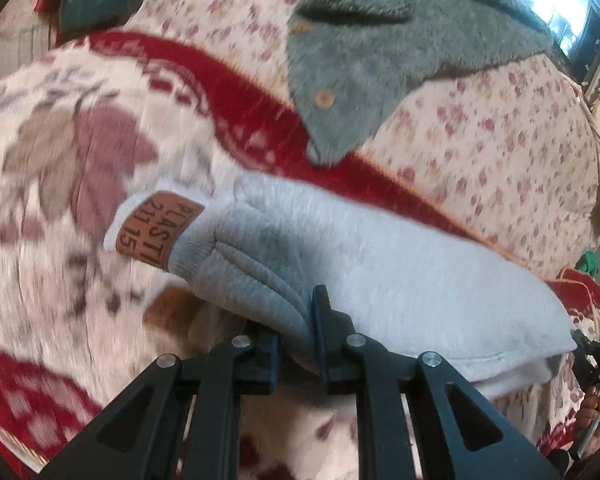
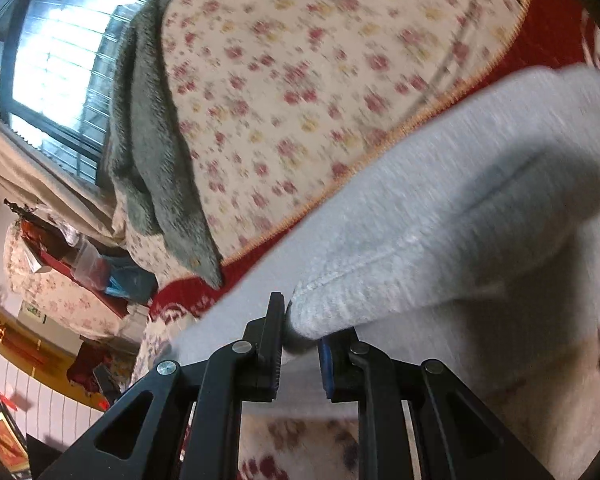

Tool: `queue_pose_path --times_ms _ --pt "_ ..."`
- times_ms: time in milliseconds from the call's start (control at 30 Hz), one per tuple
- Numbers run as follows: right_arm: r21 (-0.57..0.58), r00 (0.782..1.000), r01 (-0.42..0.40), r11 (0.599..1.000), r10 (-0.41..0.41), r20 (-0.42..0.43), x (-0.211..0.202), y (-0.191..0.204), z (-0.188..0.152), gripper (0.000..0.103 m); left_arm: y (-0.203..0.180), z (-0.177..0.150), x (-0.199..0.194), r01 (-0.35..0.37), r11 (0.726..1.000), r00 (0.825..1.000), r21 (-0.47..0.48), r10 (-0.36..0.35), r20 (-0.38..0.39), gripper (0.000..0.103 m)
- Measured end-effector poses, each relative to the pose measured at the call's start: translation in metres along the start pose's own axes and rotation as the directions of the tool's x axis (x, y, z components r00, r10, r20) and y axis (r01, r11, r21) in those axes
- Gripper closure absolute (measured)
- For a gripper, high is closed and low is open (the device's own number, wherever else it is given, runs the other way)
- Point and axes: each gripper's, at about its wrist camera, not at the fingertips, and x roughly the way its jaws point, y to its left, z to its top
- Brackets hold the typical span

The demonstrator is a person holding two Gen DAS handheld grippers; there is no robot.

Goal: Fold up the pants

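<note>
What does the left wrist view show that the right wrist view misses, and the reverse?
Left wrist only: the brown patch on the pants' ribbed band, and two wooden buttons on the grey fleece. Right wrist only: the cluttered shelf below the window. Both: the grey pants, gripped by the left gripper and right gripper, the fleece, the floral cover.

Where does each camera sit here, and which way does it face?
Left wrist: on the left tool, looking down along its fingers at the grey pants it clamps, over a blanket and a green fleece; a hand shows at the right edge.
Right wrist: on the right tool, facing a window, clamping the pants' hem; only the tool shows.
Shared: pants, fleece, flowered sheet.
</note>
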Motion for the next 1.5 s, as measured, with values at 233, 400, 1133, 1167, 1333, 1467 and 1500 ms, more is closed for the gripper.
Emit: queue_pose_path --times_ms 233,400,1133,1167,1333,1467,1500 --pt "-0.035 1.0 0.0 0.999 0.0 0.008 -0.018 0.001 -0.006 0.088 0.003 -0.023 -0.004 -0.002 1.0 1.0 -0.001 0.002 0.008 0.089" --pt "0.04 1.0 -0.007 0.999 0.006 0.015 -0.019 -0.013 -0.009 0.082 0.014 -0.025 0.007 0.003 0.999 1.0 -0.053 -0.004 -0.018 0.088" --pt "-0.034 0.994 0.063 0.997 -0.065 -0.087 0.061 0.02 -0.018 0.088 -0.007 -0.029 0.012 -0.069 0.996 0.998 0.048 0.068 0.008 0.057" --pt "-0.024 0.995 0.051 0.998 -0.053 -0.081 0.06 0.018 -0.018 0.09 -0.007 -0.029 0.011 -0.08 0.995 0.997 0.056 0.08 0.013 0.068" --pt "-0.143 0.996 0.063 0.988 -0.072 -0.061 0.042 0.041 -0.024 0.092 -0.002 -0.023 0.008 -0.033 0.998 0.999 0.047 0.033 -0.002 0.084" --pt "-0.156 0.997 0.043 0.987 -0.053 -0.063 0.028 0.049 -0.023 0.092 -0.004 -0.017 -0.005 -0.017 0.998 1.0 0.065 0.016 0.026 0.085" --pt "-0.156 0.997 0.037 0.987 -0.047 -0.062 0.025 0.051 -0.024 0.092 -0.003 -0.016 -0.007 -0.013 0.998 1.0 0.065 0.011 0.027 0.085"
